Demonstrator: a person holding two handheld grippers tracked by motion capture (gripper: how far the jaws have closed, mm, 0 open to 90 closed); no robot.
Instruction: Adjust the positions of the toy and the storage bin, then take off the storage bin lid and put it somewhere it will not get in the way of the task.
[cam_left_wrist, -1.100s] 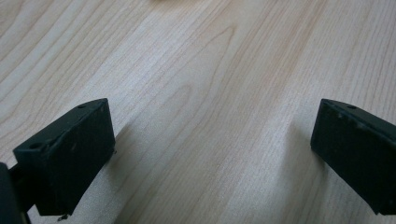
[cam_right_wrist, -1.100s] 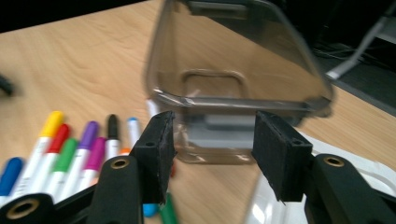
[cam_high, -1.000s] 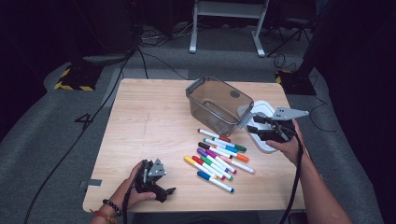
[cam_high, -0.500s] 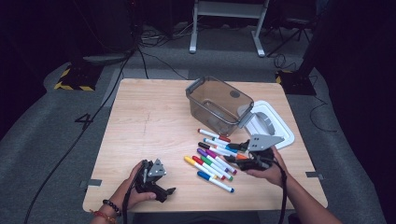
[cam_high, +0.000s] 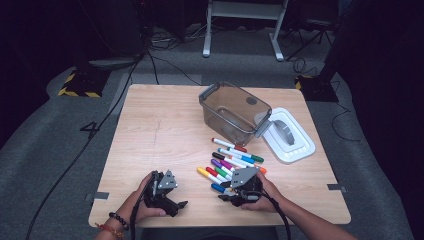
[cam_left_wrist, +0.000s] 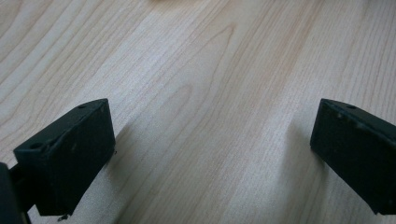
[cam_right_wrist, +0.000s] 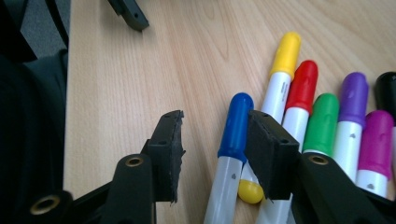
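A painted "4" (cam_high: 92, 130) can be read on the grey floor left of the bench (cam_high: 165, 135); small print on the marker barrels is too blurred to be made out. The right hand-held gripper (cam_right_wrist: 212, 140) is seen low over the near edge of the marker pile, its jaws partly apart and just now closing, the blue marker (cam_right_wrist: 233, 135) bracketed between them (no pad yet pressed on it, as far as can be told). The left hand-held gripper (cam_left_wrist: 212, 154) is rested wide open on bare wood, nothing grasped.

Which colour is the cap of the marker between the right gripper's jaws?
Blue; the marker shows best in the right gripper view.
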